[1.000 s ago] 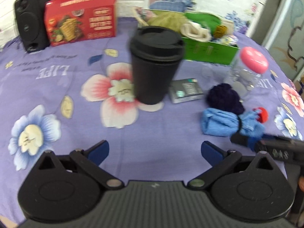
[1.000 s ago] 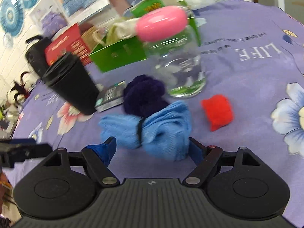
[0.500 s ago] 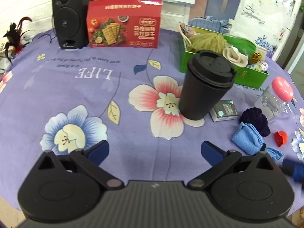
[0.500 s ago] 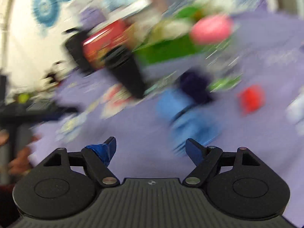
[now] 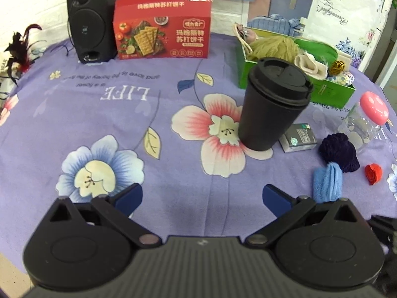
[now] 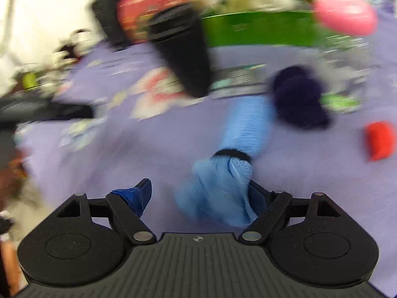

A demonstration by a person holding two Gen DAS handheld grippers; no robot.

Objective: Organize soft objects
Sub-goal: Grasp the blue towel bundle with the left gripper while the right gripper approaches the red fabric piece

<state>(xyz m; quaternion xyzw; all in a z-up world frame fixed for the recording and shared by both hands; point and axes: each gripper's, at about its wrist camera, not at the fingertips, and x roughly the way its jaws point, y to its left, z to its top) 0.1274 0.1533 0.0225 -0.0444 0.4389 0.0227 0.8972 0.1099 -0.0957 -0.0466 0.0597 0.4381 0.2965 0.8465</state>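
The left hand-held gripper (image 5: 202, 196) hangs over the worktop (image 5: 74, 114), which is covered by a purple flowered cloth, and its two blue-tipped fingers stand wide apart with only bare cloth between them. Ahead of it and a little to its right a black lidded cup (image 5: 274, 104) stands upright on a printed pink flower. Just beyond the cup's right side lies a small dark packet (image 5: 299, 137). Farther to the right of this gripper sit a dark purple yarn ball (image 5: 340, 151), a small red felt piece (image 5: 373, 173) and a clear jar with a pink lid (image 5: 367, 116). Behind the cup is a green box (image 5: 330, 92) holding several soft things, among them a yellowish mesh puff and a cream rolled cloth. Far ahead, against the wall, stand a red cracker box (image 5: 162, 33) and a black speaker (image 5: 91, 21).

The rolled light blue cloth (image 6: 230, 164), cinched round its middle by a black band, lies on the worktop to the right of the left gripper's right finger. The right wrist view is badly smeared by motion. The right hand-held gripper (image 6: 198, 198) also has its fingers spread apart. The near end of the blue cloth lies between them, close against the right finger, with a clear gap to the left finger (image 6: 139, 196). Whether the right finger actually touches the cloth cannot be told through the blur. The cloth's far end reaches up beside the purple yarn ball.
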